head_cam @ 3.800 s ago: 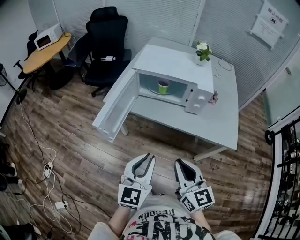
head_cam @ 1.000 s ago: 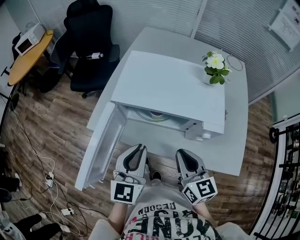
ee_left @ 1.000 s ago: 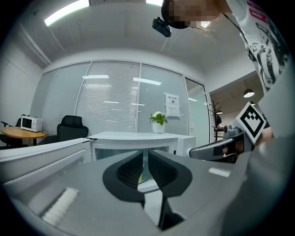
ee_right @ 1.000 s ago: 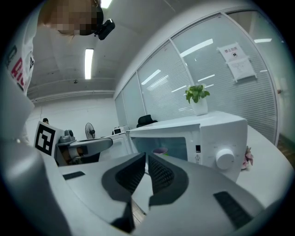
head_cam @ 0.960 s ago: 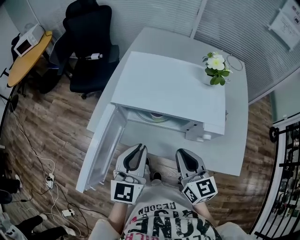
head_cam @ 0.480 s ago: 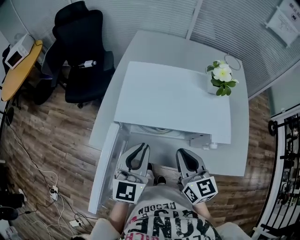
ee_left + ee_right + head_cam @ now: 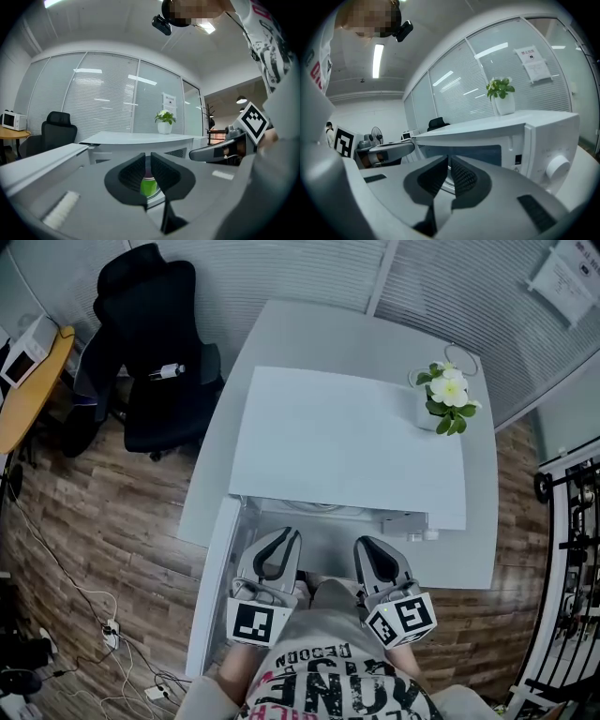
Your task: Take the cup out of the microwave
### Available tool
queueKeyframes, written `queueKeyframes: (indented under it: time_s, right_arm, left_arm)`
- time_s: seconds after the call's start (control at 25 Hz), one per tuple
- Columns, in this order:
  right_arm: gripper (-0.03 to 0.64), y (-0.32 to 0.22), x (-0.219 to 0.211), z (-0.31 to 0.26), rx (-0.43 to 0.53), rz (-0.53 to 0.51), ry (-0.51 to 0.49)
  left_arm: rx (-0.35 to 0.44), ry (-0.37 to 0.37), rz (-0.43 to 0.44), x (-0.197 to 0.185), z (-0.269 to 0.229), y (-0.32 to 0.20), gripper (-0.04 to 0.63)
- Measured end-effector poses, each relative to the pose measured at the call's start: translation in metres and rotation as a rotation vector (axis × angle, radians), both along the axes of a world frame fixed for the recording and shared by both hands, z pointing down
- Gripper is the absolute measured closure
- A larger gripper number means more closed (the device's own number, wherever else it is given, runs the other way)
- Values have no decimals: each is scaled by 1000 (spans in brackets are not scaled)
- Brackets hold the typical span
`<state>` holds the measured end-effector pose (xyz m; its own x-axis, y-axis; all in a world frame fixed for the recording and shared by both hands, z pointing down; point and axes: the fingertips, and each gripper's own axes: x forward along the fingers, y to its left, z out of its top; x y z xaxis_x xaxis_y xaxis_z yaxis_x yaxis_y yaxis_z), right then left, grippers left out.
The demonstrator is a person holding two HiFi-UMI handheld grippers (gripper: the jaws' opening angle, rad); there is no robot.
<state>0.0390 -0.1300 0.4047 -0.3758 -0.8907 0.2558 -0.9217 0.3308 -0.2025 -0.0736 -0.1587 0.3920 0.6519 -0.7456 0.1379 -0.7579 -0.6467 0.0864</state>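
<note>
Grey tabletop (image 7: 281, 338) is carrying one open microwave (image 7: 347, 442) with one green cup (image 7: 149, 186) inside; left gripper (image 7: 292, 536) and right gripper (image 7: 362, 543) are pointing nearly level at it, fingers (image 7: 129, 172) narrowly apart, empty.

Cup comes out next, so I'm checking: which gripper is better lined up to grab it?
Probably left: the left gripper has the green cup straight ahead beyond its fingers; the right gripper shows no cup ahead.

The scene is lit evenly from a ceiling strip light (image 7: 378, 60) (mirrored as streaks on the glass wall (image 7: 101, 96)); edges are bent and darkened, and the nearest surfaces are blurred.
</note>
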Motion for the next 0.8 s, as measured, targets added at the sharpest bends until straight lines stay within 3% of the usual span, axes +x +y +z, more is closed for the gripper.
queueKeyframes:
  time_s: [0.8]
  right_arm:
    - [589, -29, 21, -8, 0, -66, -11]
  left_arm:
    - [-1, -47, -29, 23, -2, -15, 549]
